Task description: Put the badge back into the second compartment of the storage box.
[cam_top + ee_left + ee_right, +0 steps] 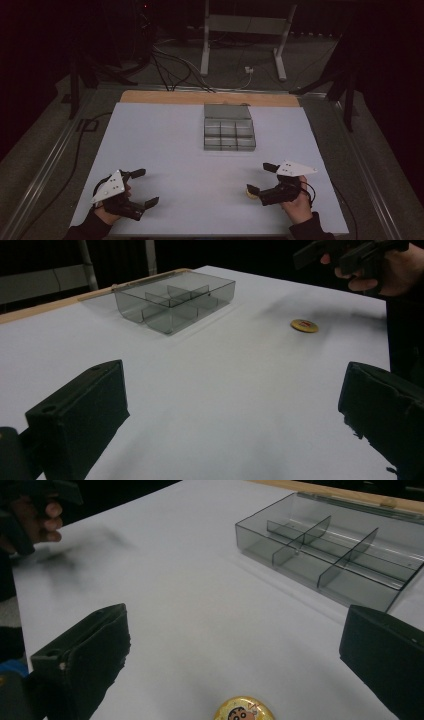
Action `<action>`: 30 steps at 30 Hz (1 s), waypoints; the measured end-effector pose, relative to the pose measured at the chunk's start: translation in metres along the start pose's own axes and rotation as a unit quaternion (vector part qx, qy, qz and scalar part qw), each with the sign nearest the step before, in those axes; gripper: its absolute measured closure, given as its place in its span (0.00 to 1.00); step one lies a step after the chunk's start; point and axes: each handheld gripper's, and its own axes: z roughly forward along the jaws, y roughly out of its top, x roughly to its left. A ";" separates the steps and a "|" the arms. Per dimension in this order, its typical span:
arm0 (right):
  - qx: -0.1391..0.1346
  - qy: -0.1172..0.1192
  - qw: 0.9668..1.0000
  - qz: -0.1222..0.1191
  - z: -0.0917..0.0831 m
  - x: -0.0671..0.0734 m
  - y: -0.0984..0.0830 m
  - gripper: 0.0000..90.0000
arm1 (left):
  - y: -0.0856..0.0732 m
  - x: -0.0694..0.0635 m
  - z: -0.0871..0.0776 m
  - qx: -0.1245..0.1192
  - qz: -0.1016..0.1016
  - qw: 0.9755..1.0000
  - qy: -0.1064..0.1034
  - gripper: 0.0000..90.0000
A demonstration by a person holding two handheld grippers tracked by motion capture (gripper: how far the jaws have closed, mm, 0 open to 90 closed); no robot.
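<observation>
Yellow badge [243, 709] between open right tool [235, 650]

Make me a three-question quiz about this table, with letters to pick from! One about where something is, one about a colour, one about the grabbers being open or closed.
1. Where does the round badge lie?
A. inside the box
B. on the white table by the right gripper
C. on the floor

2. What colour is the badge's rim?
A. yellow
B. blue
C. green

3. How do the left gripper and the right gripper stand?
A. both shut
B. both open
C. left one shut on the badge

Answers:
1 B, the badge rests on the table just before the right gripper's jaws, far from the divided box.
2 A, its rim shows yellow in the right gripper view.
3 B, each pair of jaws stands wide apart, holding nothing.
</observation>
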 end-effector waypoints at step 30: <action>0.162 0.009 0.985 -0.055 0.022 0.002 -0.022 0.06 | 0.000 0.000 0.000 -0.002 -0.002 1.000 -0.004 0.00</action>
